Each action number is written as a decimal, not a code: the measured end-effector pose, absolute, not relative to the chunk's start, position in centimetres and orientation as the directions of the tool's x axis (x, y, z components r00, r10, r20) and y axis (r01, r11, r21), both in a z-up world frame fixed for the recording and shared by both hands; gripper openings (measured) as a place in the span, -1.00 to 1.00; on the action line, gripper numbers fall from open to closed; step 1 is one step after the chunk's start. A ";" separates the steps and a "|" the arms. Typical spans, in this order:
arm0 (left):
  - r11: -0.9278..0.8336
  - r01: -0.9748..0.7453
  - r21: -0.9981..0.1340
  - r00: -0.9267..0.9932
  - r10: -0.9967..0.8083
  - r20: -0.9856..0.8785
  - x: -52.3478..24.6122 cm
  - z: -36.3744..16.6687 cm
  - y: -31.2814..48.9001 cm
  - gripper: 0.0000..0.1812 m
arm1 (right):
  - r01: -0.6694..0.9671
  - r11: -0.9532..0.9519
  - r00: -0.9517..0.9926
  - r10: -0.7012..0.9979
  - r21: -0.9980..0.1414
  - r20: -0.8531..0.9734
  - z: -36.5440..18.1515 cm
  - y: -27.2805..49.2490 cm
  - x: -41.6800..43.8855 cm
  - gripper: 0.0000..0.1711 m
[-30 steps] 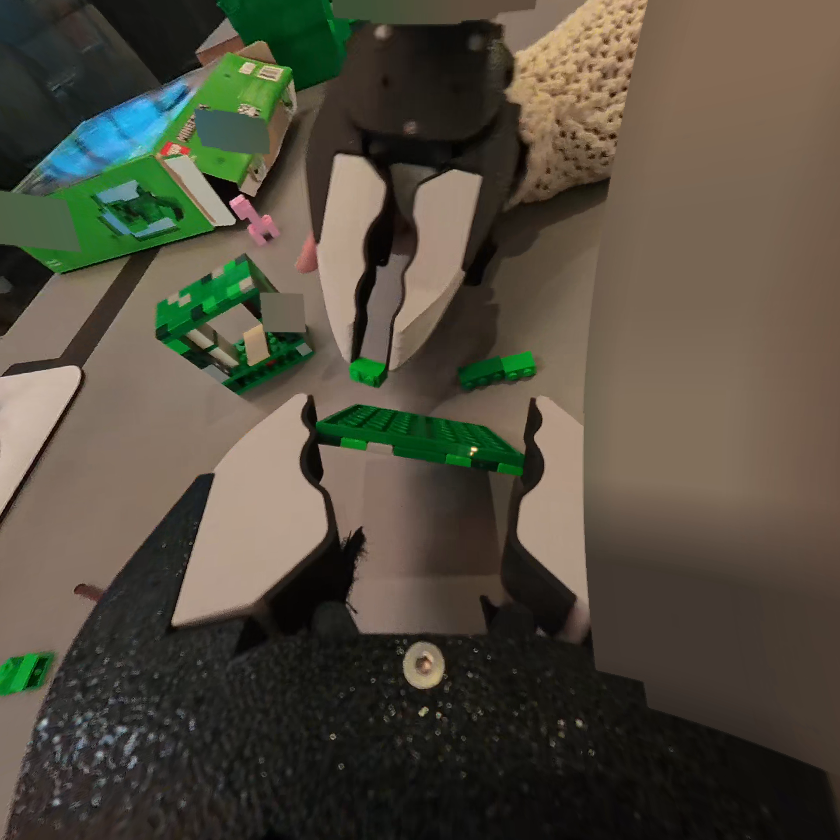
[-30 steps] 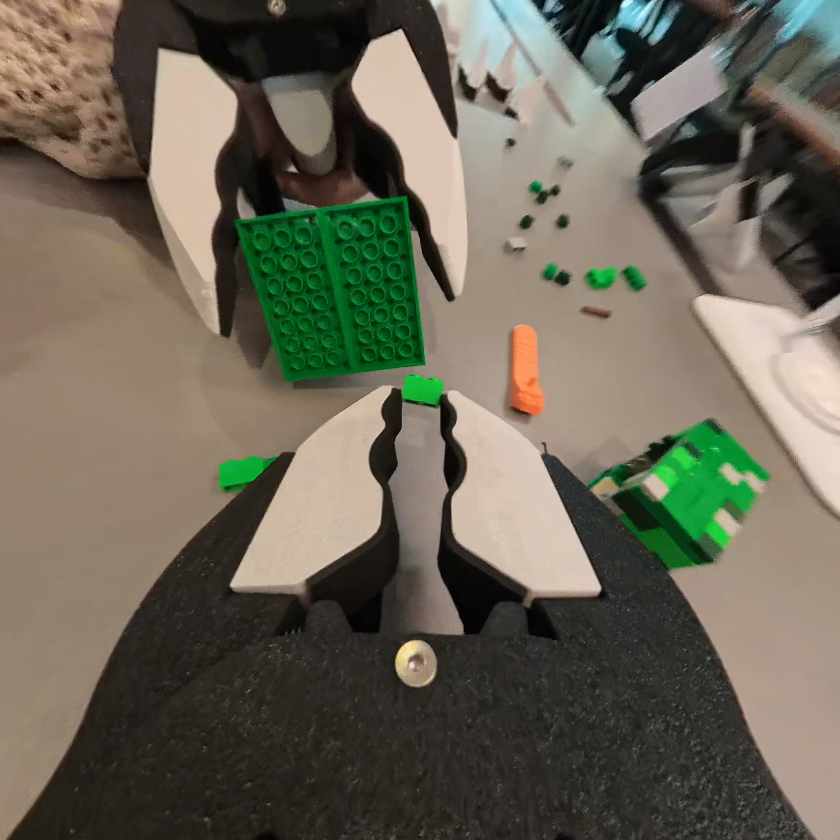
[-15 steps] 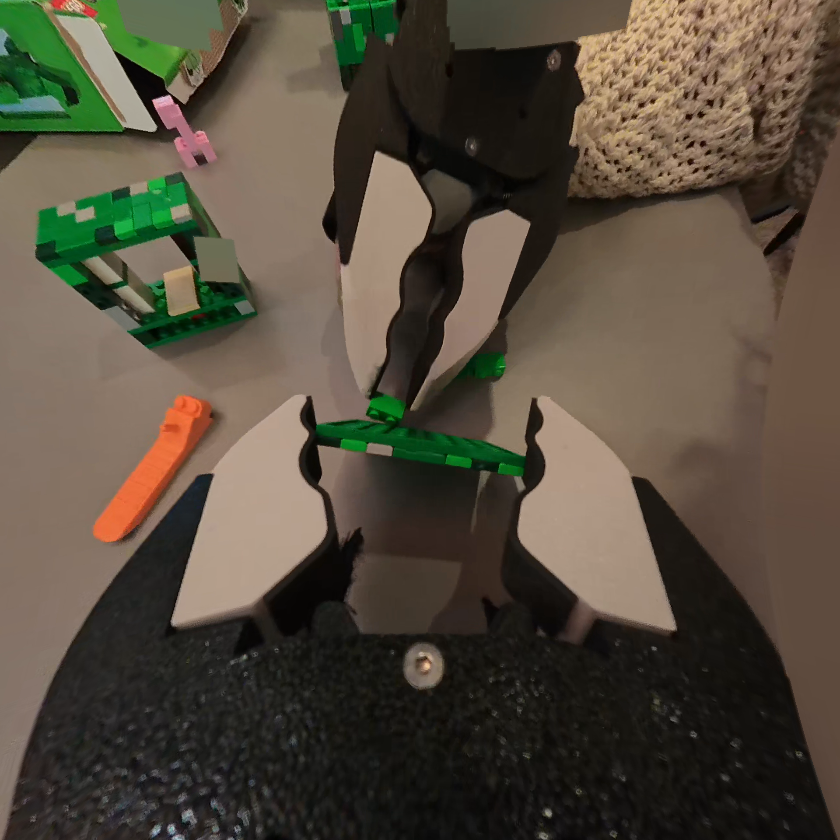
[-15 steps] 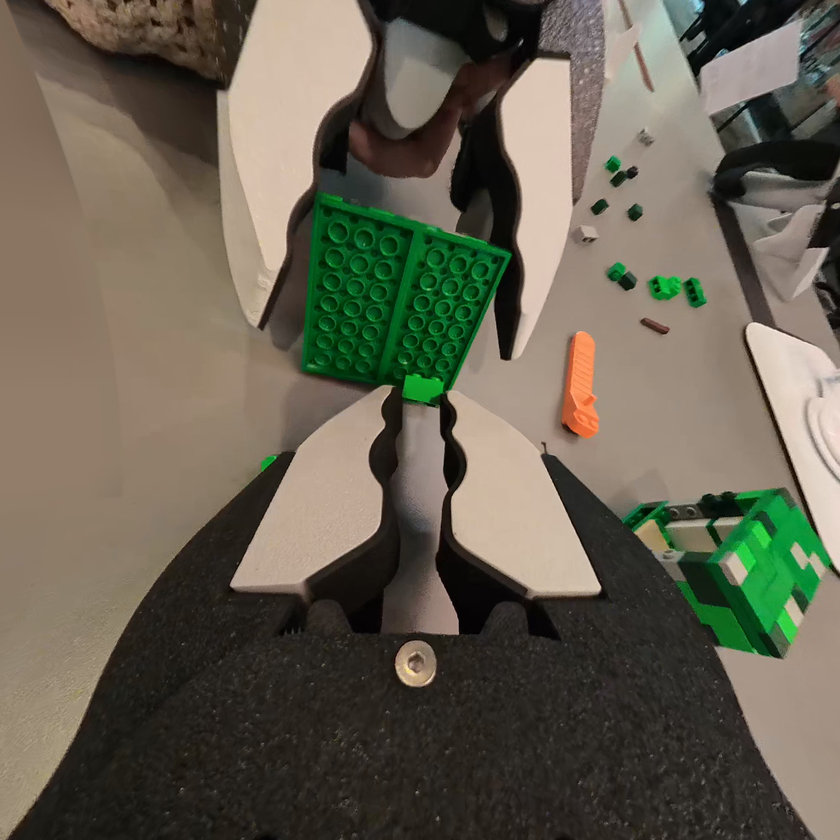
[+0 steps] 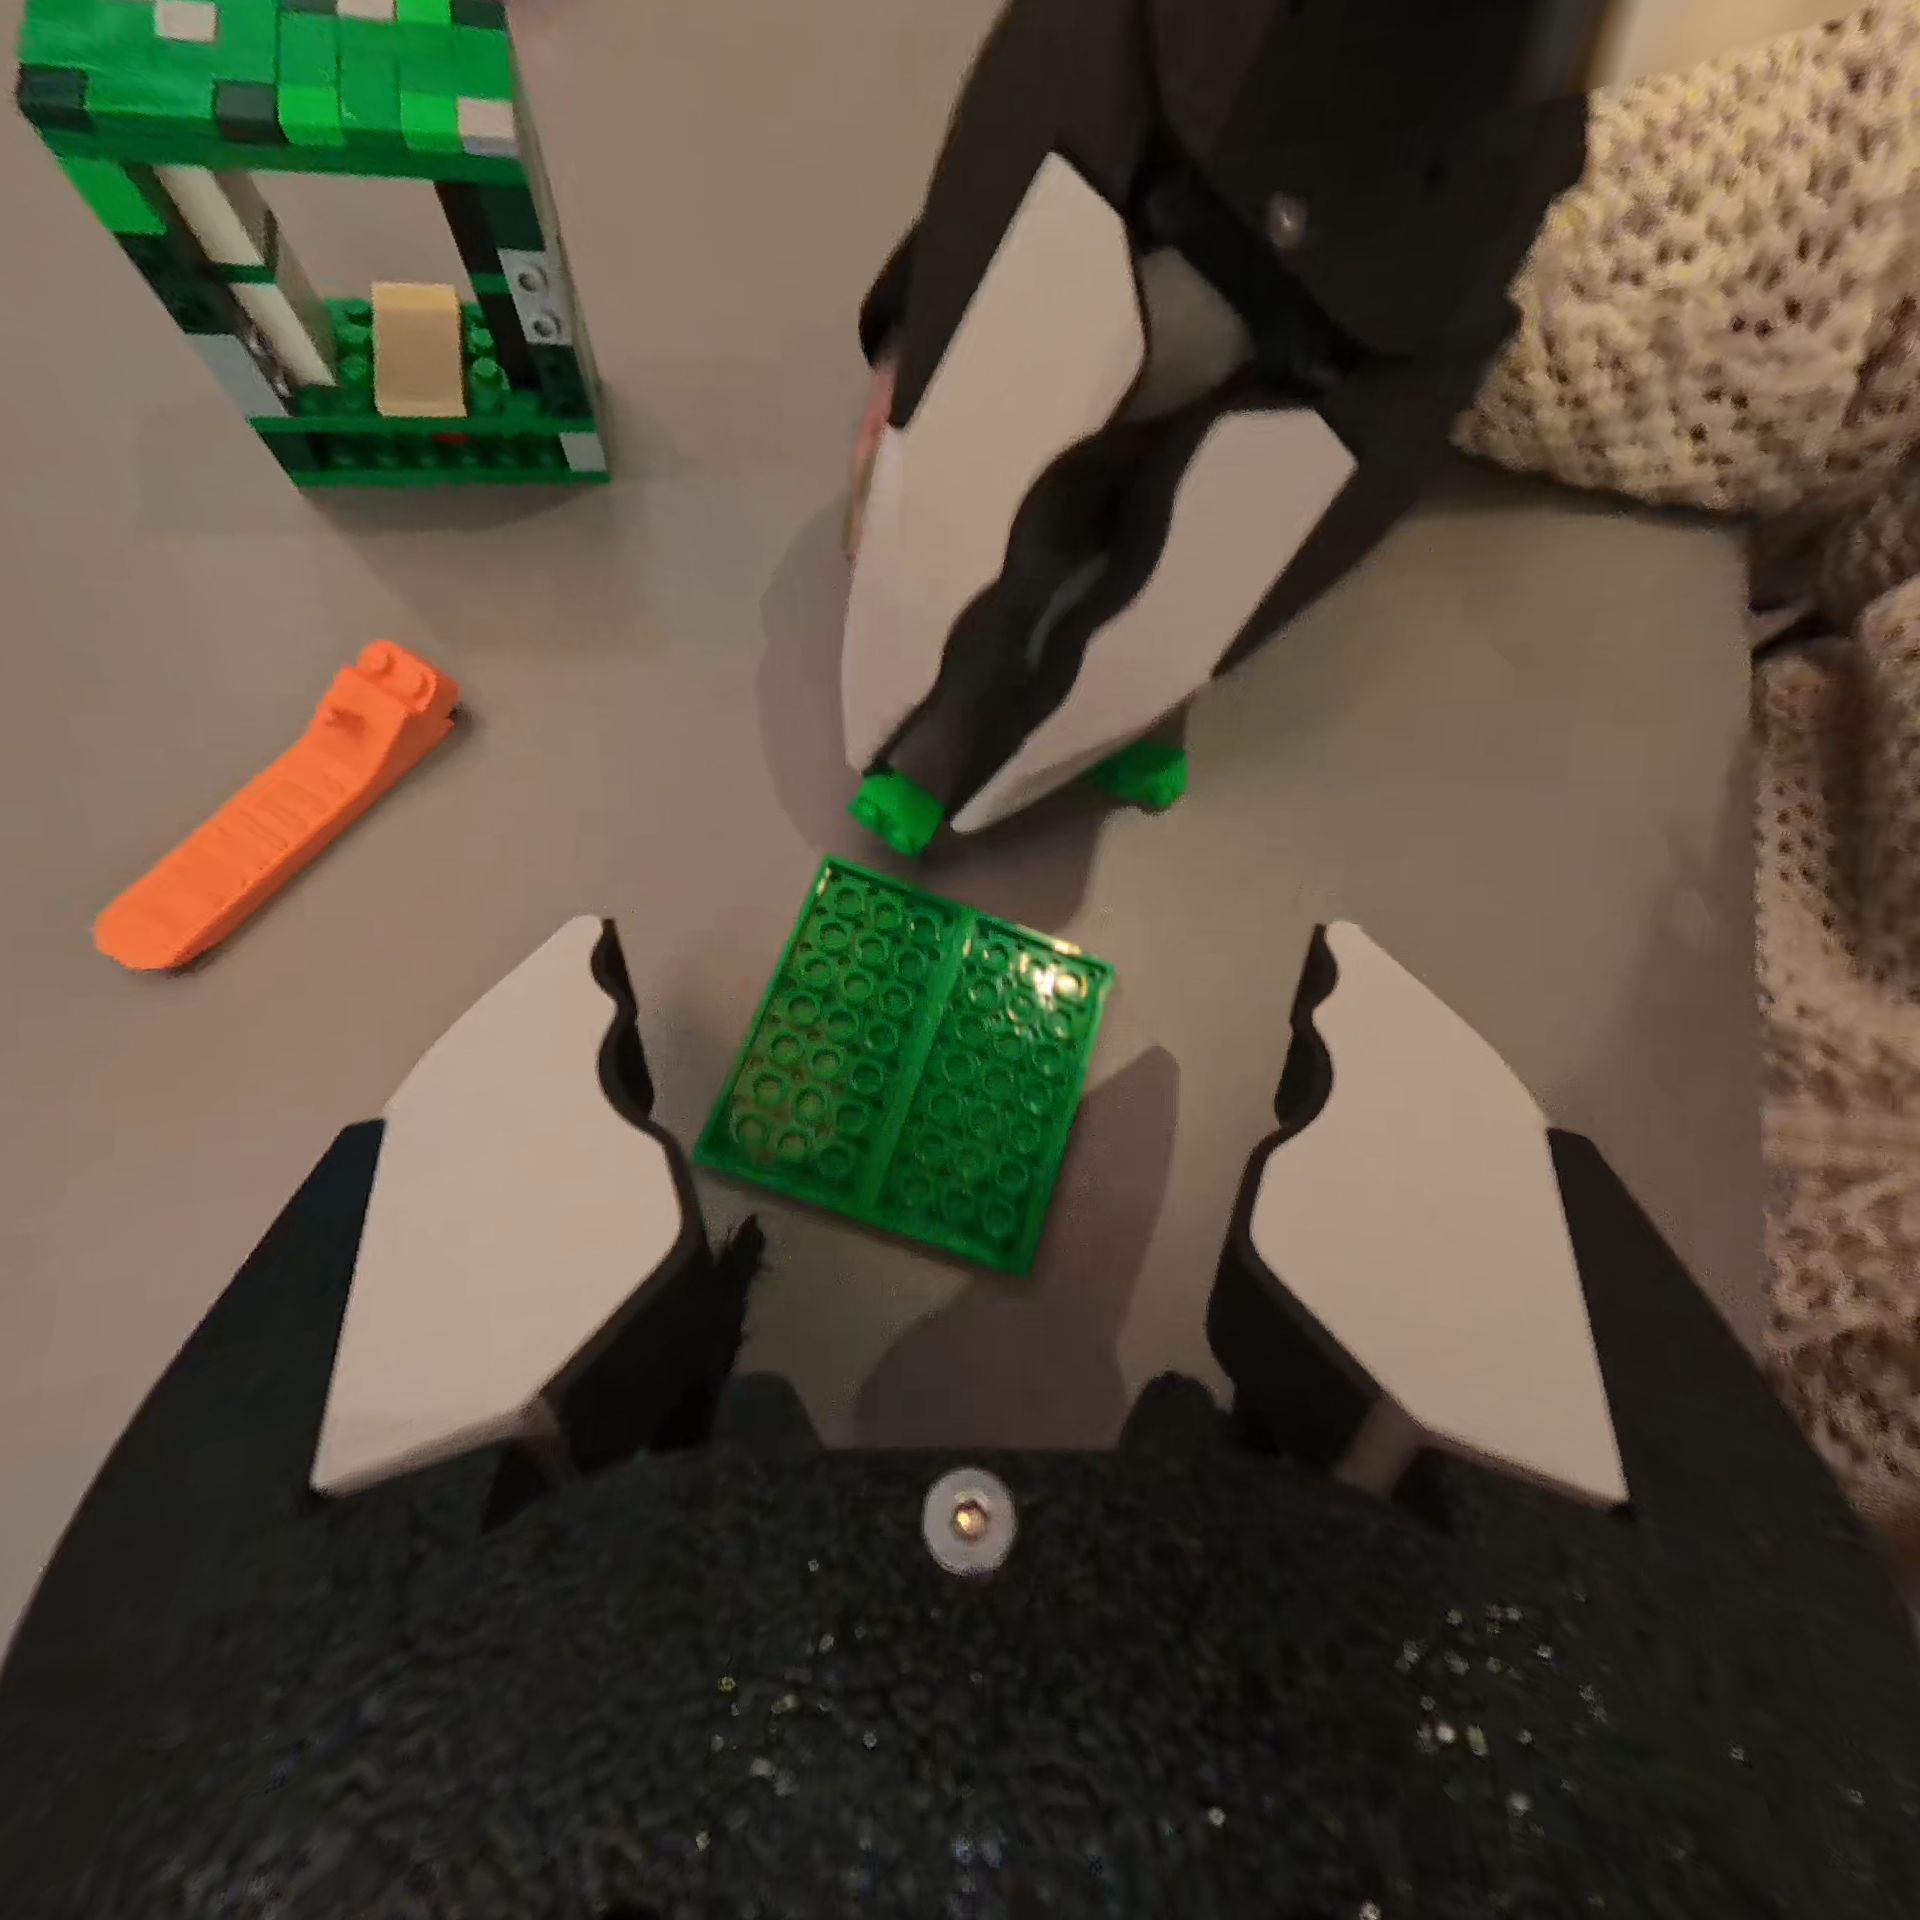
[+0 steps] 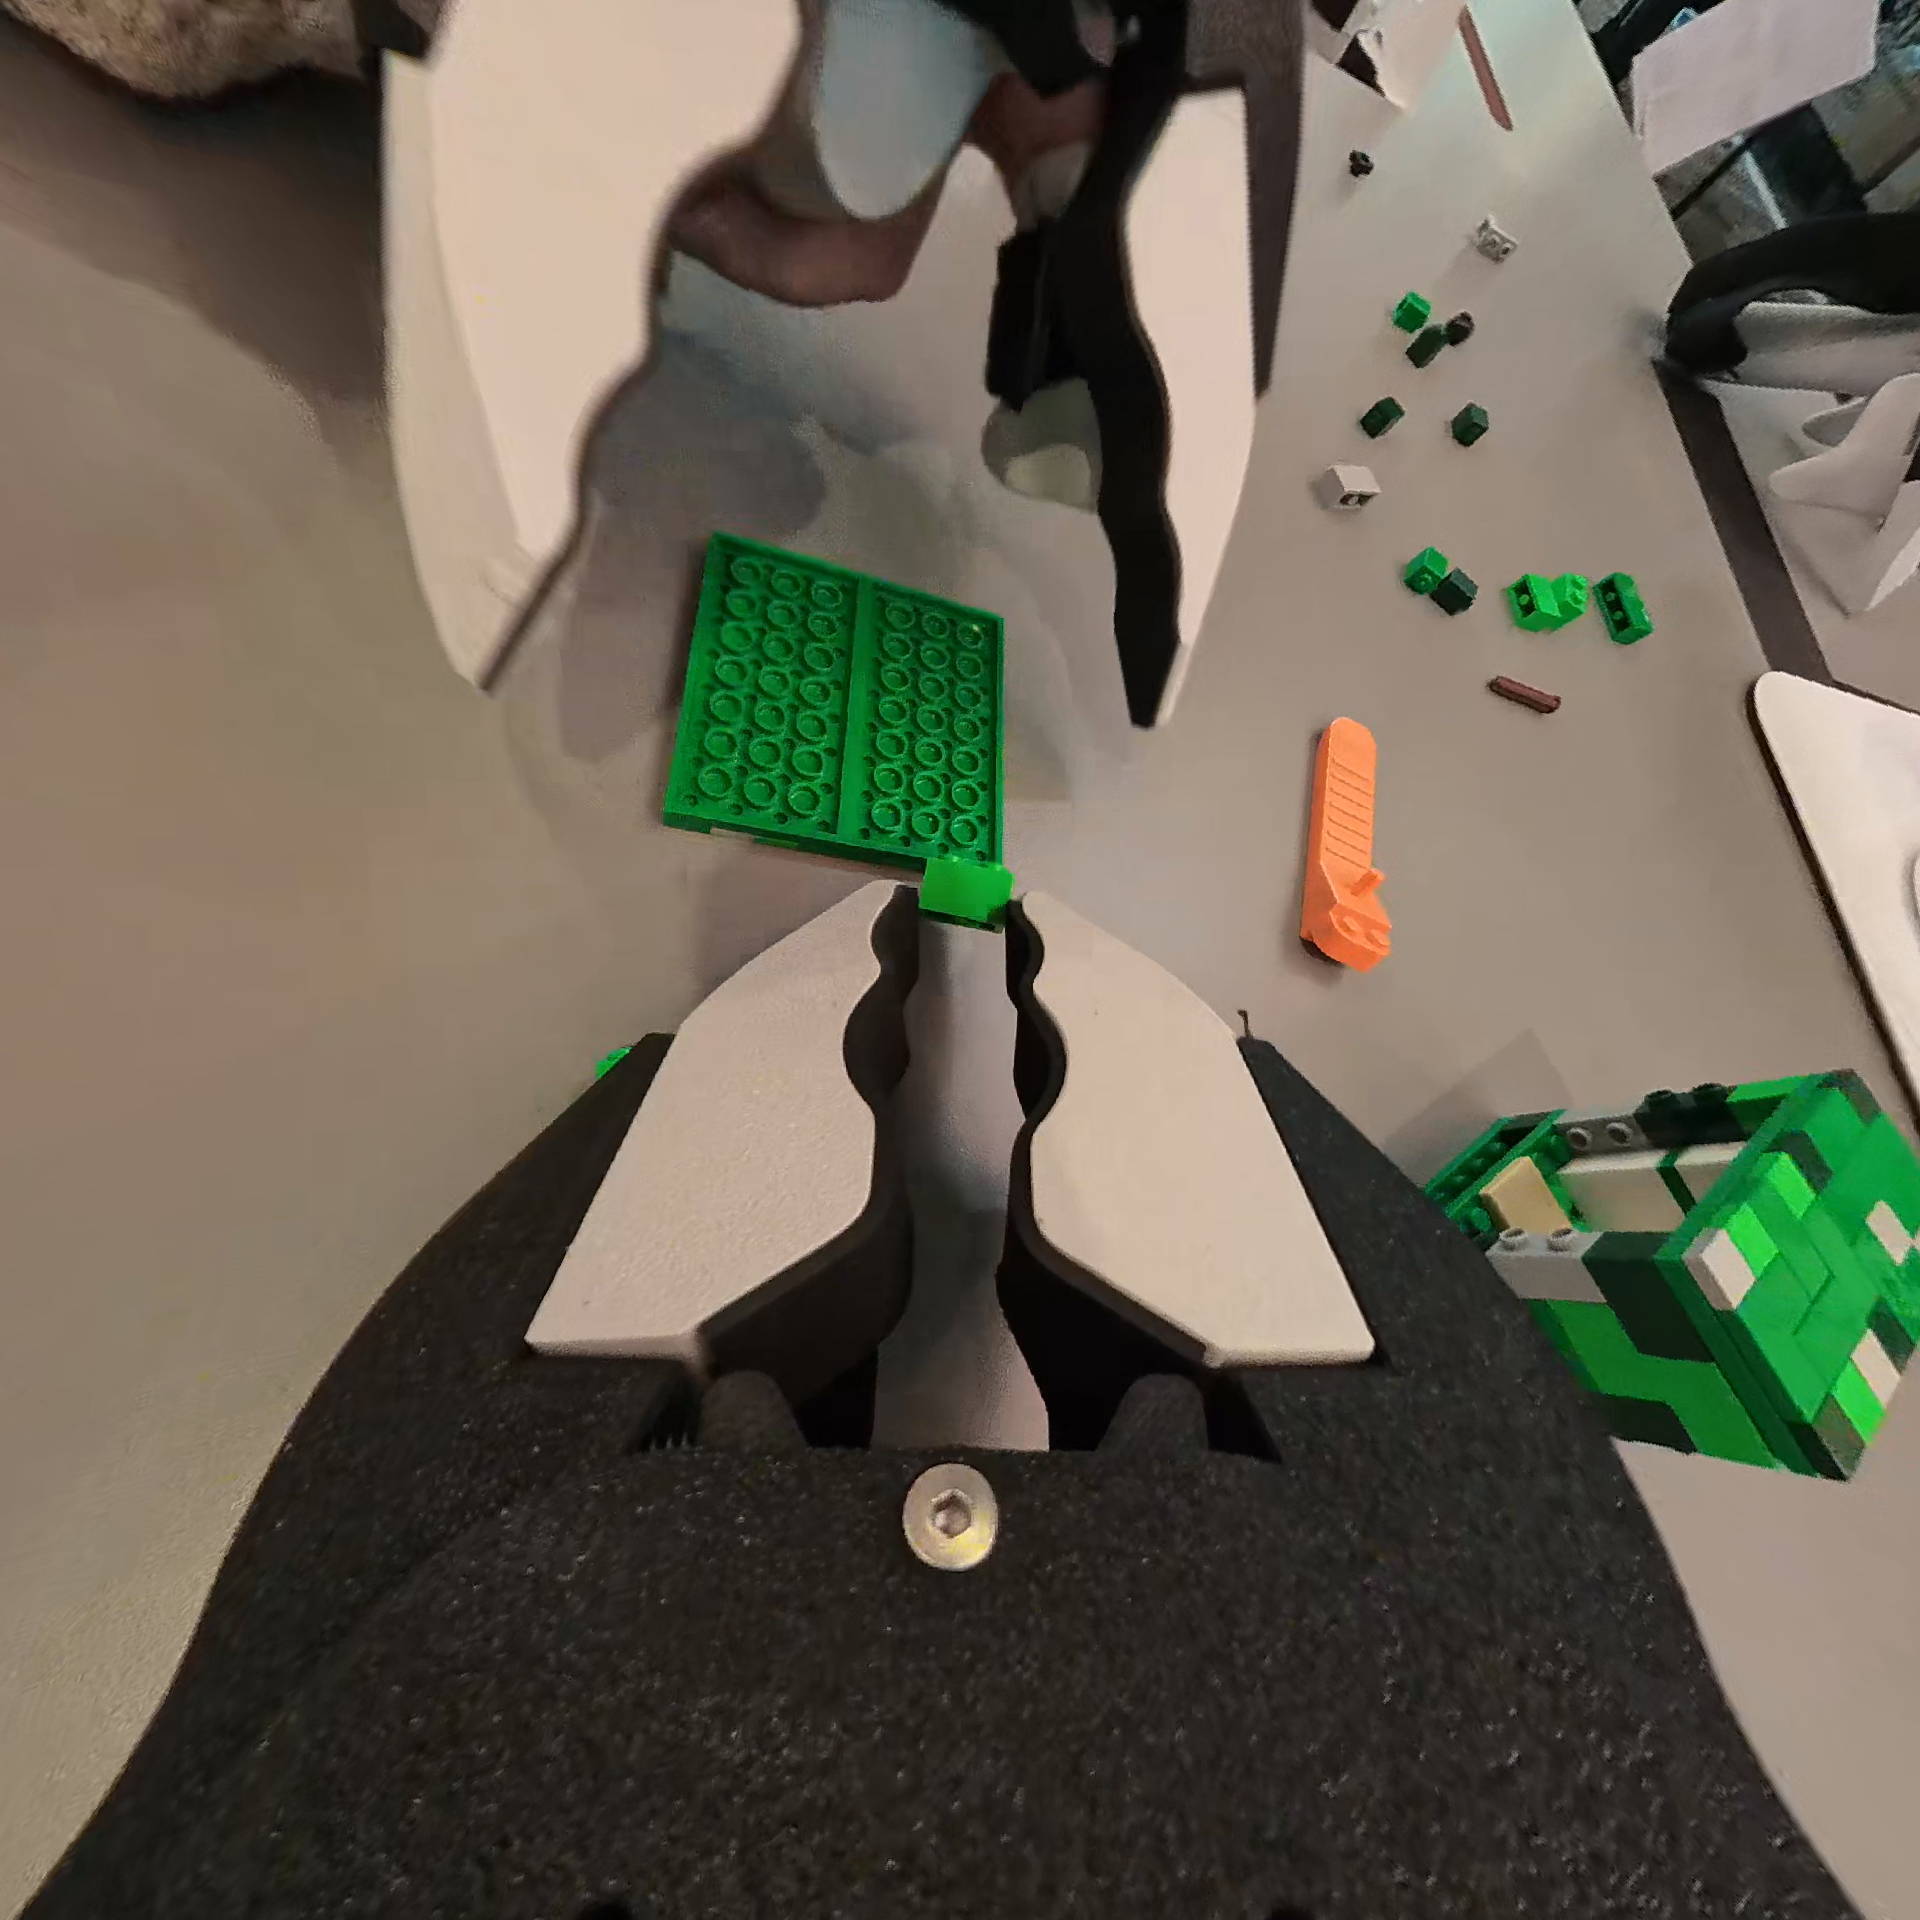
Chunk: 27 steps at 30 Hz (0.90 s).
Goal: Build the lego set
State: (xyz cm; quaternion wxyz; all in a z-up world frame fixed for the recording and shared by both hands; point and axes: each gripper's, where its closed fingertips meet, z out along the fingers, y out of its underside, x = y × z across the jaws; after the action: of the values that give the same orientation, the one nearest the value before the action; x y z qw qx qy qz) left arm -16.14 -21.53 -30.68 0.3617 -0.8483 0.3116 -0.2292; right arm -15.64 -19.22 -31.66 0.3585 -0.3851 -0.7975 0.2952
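Observation:
A green plate (image 5: 904, 1060) lies flat on the grey table, its ringed side up, free of both grippers. My left gripper (image 5: 961, 935) is open above it, one finger on each side and neither touching it. My right gripper (image 6: 964, 899) is shut on a small green brick (image 6: 966, 891), held just off the plate's (image 6: 842, 696) corner. In the left wrist view the right gripper (image 5: 914, 821) comes in from the top with the brick (image 5: 894, 810) at its tips. In the right wrist view the left gripper (image 6: 816, 696) hangs open over the plate.
An orange brick separator (image 5: 281, 821) lies left of the plate. A green block build (image 5: 312, 239) stands at the far left. Another green brick (image 5: 1143, 779) lies behind the right gripper. Knit fabric (image 5: 1714, 260) borders the right. Several loose bricks (image 6: 1538, 603) and a white board (image 6: 1849, 831) lie beyond. Left and right tips are no more than a few centimetres apart.
My left gripper has opened wider and let go of the green plate, which now lies flat on the table. The right gripper still holds the small brick by the plate's corner.

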 end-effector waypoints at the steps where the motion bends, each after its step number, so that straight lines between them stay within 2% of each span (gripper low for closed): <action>1: -0.534 -0.382 -0.754 0.687 -0.710 0.154 -16.4 -30.6 -22.0 0.31 | 0.402 0.518 -0.443 0.832 -0.755 0.334 -31.6 -19.1 -15.6 -0.82; 5: -0.476 -0.379 -0.793 0.677 -0.727 0.113 -16.9 -29.1 -21.9 0.20 | 0.367 0.521 -0.445 0.826 -0.771 0.347 -31.1 -19.0 -15.6 -0.82; 10: -0.461 -0.169 -0.871 0.744 -0.639 0.194 -16.0 -26.5 -20.7 -0.13 | 0.050 0.520 -0.297 0.823 -0.852 0.485 -26.1 -19.4 -15.6 -0.82; 13: -0.434 0.023 -0.901 0.736 -0.602 0.309 -15.2 -24.8 -20.6 -0.39 | -0.021 0.620 -0.192 0.767 -0.784 0.612 -24.8 -19.1 -15.4 -0.82; 15: -0.412 0.080 -0.908 0.745 -0.580 0.329 -15.3 -24.5 -20.3 -0.53 | -0.044 0.693 -0.156 0.707 -0.719 0.690 -24.6 -19.3 -15.3 -0.82; 20: -0.404 0.055 -0.913 0.740 -0.597 0.309 -14.4 -25.2 -20.3 -0.68 | -0.069 0.809 -0.153 0.569 -0.584 0.808 -25.1 -20.5 -15.1 -0.82; 24: -0.398 0.014 -0.917 0.746 -0.606 0.274 -13.9 -25.6 -20.2 -0.89 | -0.082 0.832 -0.172 0.530 -0.548 0.830 -25.5 -21.1 -15.0 -0.82; 27: -0.356 -0.007 -0.934 0.738 -0.632 0.235 -13.9 -25.3 -20.5 -0.92 | -0.110 0.819 -0.162 0.544 -0.563 0.823 -25.2 -21.4 -14.9 -0.86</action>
State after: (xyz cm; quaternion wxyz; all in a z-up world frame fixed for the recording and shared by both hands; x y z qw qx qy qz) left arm -13.88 -20.46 -25.29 0.5279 -0.7684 0.2081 -0.2960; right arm -14.85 -21.41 -25.18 0.6292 -0.1516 -0.7167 0.2597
